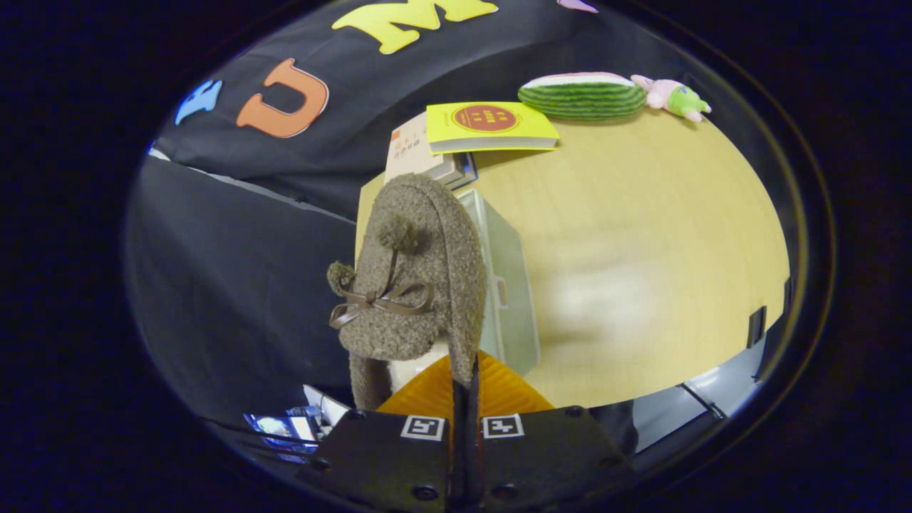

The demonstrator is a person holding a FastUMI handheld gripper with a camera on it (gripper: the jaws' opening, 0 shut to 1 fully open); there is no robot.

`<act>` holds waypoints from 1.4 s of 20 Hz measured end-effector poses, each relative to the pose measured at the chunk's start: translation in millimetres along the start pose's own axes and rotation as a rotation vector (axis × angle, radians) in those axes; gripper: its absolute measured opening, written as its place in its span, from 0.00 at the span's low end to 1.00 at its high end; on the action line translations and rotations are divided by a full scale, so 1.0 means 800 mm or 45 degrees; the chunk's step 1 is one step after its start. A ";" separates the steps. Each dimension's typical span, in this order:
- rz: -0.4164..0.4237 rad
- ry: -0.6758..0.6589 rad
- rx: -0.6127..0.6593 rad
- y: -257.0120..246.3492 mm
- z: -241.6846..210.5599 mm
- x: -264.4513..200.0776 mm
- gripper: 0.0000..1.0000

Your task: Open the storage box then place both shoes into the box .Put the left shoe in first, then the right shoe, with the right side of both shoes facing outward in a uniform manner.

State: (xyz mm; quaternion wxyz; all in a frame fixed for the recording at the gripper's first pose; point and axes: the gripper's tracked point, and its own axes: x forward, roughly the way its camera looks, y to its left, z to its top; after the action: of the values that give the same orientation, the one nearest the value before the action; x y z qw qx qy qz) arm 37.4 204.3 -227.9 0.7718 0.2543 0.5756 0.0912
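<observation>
A: What is the gripper [467, 381] doing?

B: Its two fingers are pressed nearly together, pinching the edge of the fuzzy brown shoe [417, 278] at the heel opening. The jaws are narrow, closed on that rim.

A: And the shoe itself?

B: It hangs lifted in the grip, rising from the fingertips toward 11 o'clock, toe end farthest from the fingers. A thin brown ribbon bow [377, 303] with two small pompoms sits on its upper, facing the camera. A pale lining shows just above the fingers at the opening.

A: Where is the storage box?

B: The pale green storage box [506, 285] lies just behind the shoe, at about 1 o'clock from the fingertips, partly hidden by it. I cannot tell whether its lid is open.

A: What does it rest on?

B: A light wooden table [641, 214], stretching from 12 to 3 o'clock. At its far end, around 12 o'clock, a yellow book [491, 125] lies on a stack of books [417, 153]. Toward 1 o'clock sit a watermelon-slice plush [581, 95] and, just beside it, a small pink and green plush toy [673, 96].

A: And the room?

B: Black cloth walls the booth from 9 to 12 o'clock, beyond the table's edge.
</observation>
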 end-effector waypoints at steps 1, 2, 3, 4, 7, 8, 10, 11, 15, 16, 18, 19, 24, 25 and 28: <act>-0.020 0.004 0.003 0.005 0.000 0.008 0.06; -0.042 0.006 0.000 0.010 0.000 0.015 0.06; -0.065 0.003 -0.003 0.013 0.002 0.023 0.06; -0.094 0.003 -0.003 0.013 0.005 0.030 0.06; -0.187 0.021 -0.003 0.007 0.006 0.052 0.06; -0.216 0.027 -0.010 0.004 0.007 0.057 0.06; -0.254 0.045 -0.013 -0.002 0.002 0.067 0.06; -0.268 0.050 -0.016 -0.006 0.001 0.072 0.06; -0.269 0.041 0.019 -0.011 0.000 0.090 0.09; -0.264 0.034 0.020 -0.011 0.002 0.093 0.10; -0.260 0.009 0.030 -0.013 0.009 0.095 0.11; -0.254 -0.010 0.030 -0.012 0.014 0.095 0.14; -0.250 -0.119 -0.051 -0.001 0.030 0.078 0.43; -0.255 -0.157 -0.097 0.004 0.036 0.070 0.56; -0.288 -0.308 -0.217 0.020 0.054 0.034 0.80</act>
State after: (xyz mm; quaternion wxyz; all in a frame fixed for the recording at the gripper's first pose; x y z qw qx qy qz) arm 88.8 217.2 -234.1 0.8595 0.1309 0.4937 0.0209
